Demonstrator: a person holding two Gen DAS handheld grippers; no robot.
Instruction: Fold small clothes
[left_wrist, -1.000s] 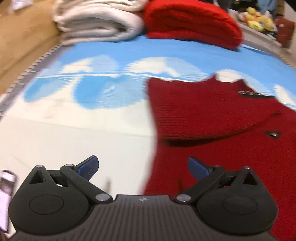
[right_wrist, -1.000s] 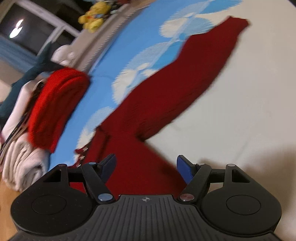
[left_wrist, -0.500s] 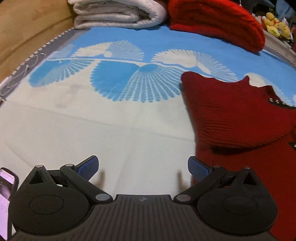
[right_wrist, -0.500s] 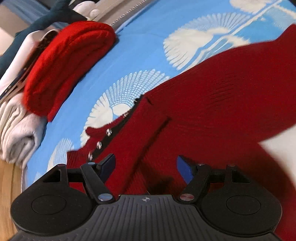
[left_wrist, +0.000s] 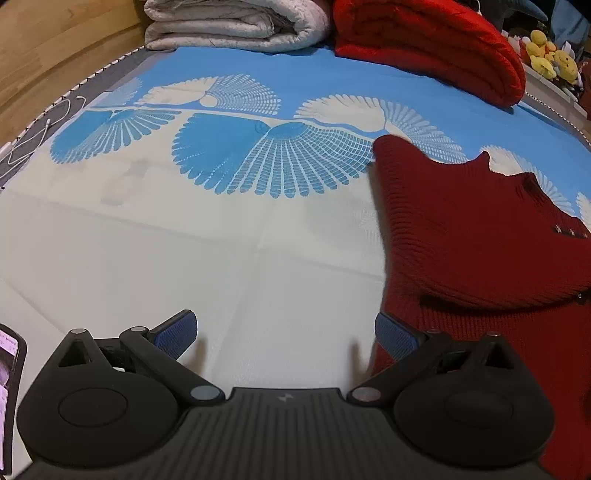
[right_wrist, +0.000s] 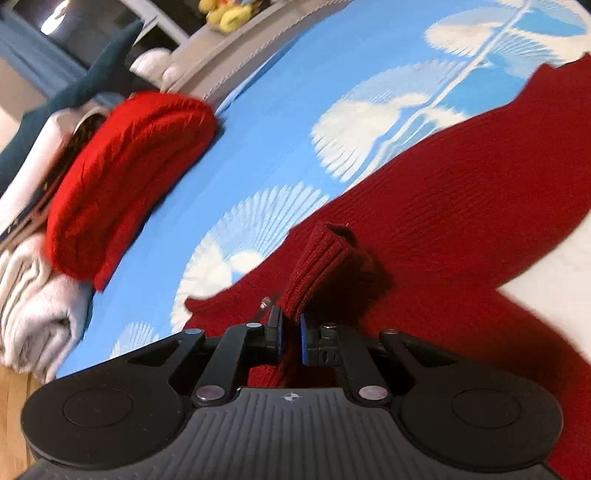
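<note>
Blue-and-cream bedspread (left_wrist: 258, 258): right gripper (right_wrist: 290, 334) pinches a ribbed edge of the dark red sweater (left_wrist: 480, 240); left gripper (left_wrist: 284, 334), fingers wide, hovers just left of it

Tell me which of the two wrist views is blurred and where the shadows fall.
Left wrist view: mostly sharp, with fisheye bending at the edges; the open left gripper casts two faint finger shadows on the bedspread. Right wrist view: motion-smeared, worst on the folded red blanket; a dark shadow lies on the red sweater ahead of the shut right gripper.
</note>
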